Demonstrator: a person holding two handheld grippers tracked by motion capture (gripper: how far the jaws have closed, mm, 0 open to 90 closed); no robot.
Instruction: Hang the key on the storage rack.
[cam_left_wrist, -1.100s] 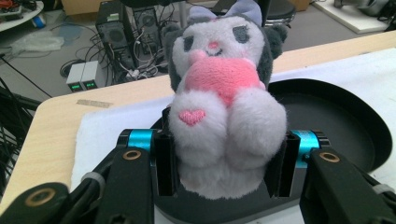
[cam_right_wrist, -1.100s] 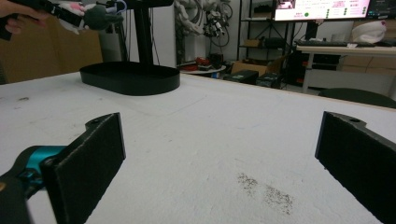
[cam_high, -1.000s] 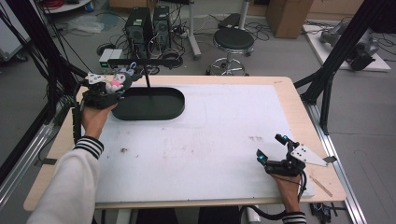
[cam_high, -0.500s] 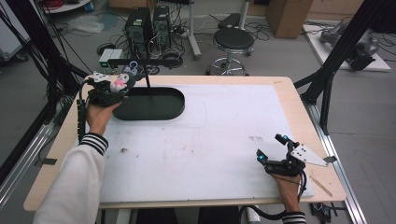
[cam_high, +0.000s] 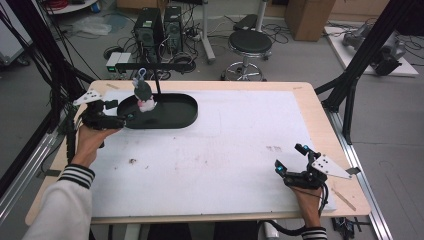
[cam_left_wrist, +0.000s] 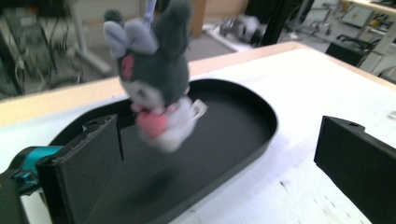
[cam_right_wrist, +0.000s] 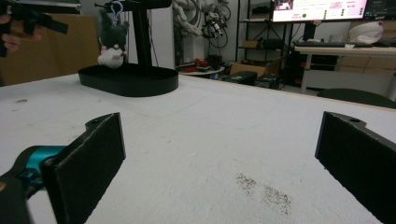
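A dark grey plush toy with a white body hangs by its loop from the bar of a black stand, over the stand's oval base. My left gripper is just left of the base; its jaws have just been opening and are open, with nothing between them. In the left gripper view the plush toy is blurred, free above the base, beyond the left gripper. My right gripper rests open at the front right. From the right gripper the plush toy shows far off.
A white mat covers the wooden table, with dark smudges near the front. Black frame posts stand at both sides. A stool and computer towers stand on the floor past the far edge.
The left gripper has let go of the plush toy and drawn back, left and down. The plush toy now hangs from the stand's bar. The right gripper has kept still.
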